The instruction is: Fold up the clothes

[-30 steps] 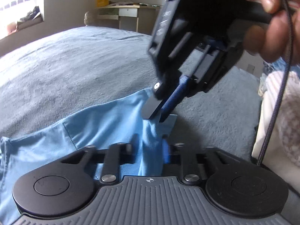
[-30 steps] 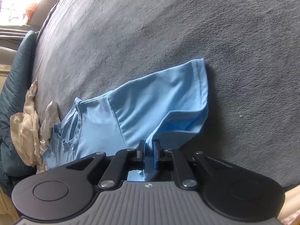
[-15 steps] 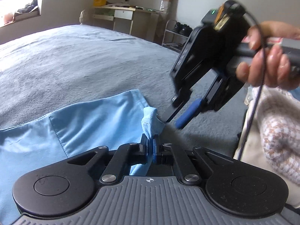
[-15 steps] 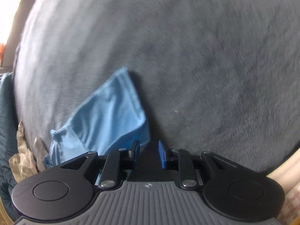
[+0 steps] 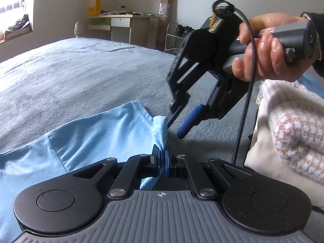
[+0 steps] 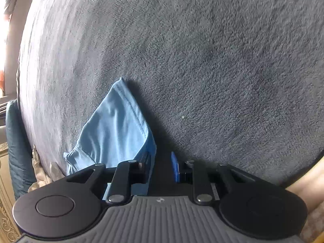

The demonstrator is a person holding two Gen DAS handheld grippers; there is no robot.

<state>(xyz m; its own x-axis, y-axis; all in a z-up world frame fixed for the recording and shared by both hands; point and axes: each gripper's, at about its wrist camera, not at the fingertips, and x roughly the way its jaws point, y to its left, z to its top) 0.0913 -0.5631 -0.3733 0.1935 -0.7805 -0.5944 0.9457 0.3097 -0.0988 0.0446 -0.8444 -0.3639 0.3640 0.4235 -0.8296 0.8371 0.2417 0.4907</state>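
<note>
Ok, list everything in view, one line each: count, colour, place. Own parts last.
shirt: one, light blue, spread on the bed, a corner pinched in the left claw
bed cover: one, grey, under the shirt
knit garment: one, cream and pink, right edge of the left view
desk: one, pale, by the far wall
yellow box: one, on the desk
left claw: shut on the shirt
right claw: open, empty
hand: one, holding the right claw

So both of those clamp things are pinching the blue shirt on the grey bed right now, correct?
Not quite. Only the left gripper pinches the blue shirt. The right gripper is open with nothing between its fingers, as the right wrist view shows. The shirt does lie on the grey bed.
</note>
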